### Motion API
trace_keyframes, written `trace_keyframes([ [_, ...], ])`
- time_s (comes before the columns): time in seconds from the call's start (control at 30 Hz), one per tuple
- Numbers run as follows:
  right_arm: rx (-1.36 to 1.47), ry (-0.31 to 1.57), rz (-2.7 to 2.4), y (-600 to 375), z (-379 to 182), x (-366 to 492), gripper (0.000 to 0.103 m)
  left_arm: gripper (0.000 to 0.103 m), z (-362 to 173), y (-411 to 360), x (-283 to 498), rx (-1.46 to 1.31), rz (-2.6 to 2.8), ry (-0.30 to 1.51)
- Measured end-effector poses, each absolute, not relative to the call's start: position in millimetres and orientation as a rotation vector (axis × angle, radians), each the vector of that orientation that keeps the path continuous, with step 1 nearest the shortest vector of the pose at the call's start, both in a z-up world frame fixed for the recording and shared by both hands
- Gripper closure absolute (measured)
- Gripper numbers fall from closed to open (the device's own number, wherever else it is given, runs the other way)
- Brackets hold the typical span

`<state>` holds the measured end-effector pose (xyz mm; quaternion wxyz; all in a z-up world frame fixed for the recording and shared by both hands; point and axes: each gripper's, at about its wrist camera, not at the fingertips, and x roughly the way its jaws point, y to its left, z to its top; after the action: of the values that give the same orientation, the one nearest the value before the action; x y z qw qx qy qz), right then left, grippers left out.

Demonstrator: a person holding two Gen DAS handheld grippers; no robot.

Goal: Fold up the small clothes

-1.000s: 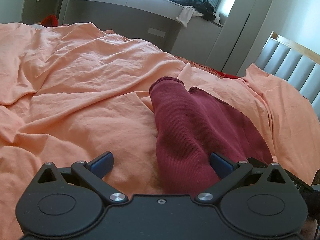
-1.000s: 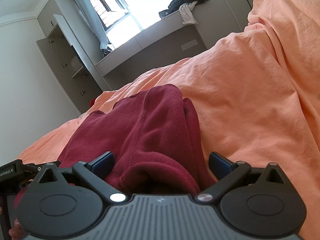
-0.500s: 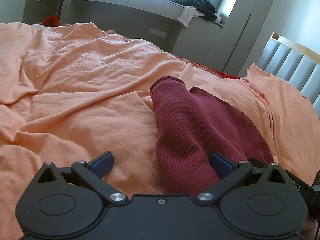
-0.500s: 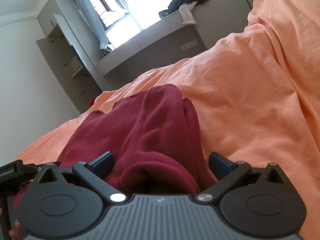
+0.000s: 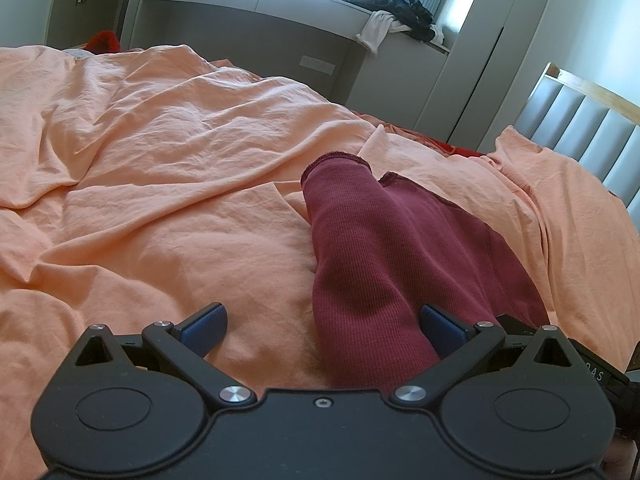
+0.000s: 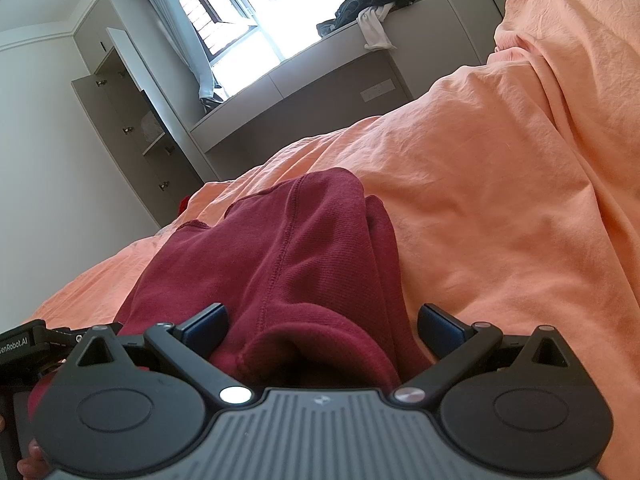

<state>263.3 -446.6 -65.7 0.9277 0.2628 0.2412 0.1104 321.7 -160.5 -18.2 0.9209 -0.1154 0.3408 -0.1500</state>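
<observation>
A dark red ribbed garment lies on the orange bedsheet, with one folded sleeve or leg reaching away from me. My left gripper is open, low over the bed; the garment's near end lies between its blue fingers, against the right one. In the right wrist view the same garment bunches up between the spread blue fingers of my right gripper, which is open too. The other gripper's body shows at the left edge.
A grey window bench with a pile of dark and white clothes stands behind the bed. A padded headboard is on the right. An open wardrobe stands by the window. The sheet rises in a high fold at the right.
</observation>
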Motion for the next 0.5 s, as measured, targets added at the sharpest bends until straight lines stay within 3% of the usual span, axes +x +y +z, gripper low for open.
trace_keyframes([
  [0.5,0.539,0.497,0.217,-447,-66,263,0.001,0.002,-16,-137,320,-0.346,-0.357,0.702],
])
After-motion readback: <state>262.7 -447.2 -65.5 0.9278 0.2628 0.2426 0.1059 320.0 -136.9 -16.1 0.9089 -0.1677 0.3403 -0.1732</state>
